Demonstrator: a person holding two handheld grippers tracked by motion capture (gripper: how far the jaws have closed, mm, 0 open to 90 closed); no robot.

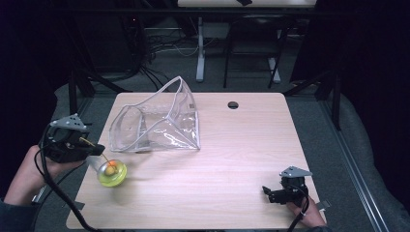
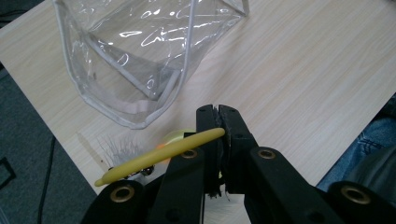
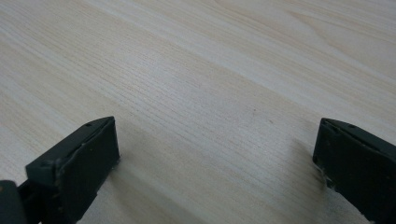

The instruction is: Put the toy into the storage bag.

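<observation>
My left gripper has its jaws pressed together on the thin yellow handle of a small brush; its yellow-green round head hangs low over the table, just on my side of the clear pouch. In the left gripper view I see pale bristles below the handle, though they are blurred and I can't say whether they touch the wood.

I judge the pickup done and the stowing still ahead: the brush is outside the pouch, near its open mouth, which faces my left. The pouch lies with its far flap standing up and looks empty.

My right gripper rests well away from the pouch, near the table's near right edge, jaws spread wide over bare wood, holding nothing.

Room is generous: the whole stretch to the right of the pouch is open. The tight spot is on the pouch's left, where the table edge runs close beside my left hand.
</observation>
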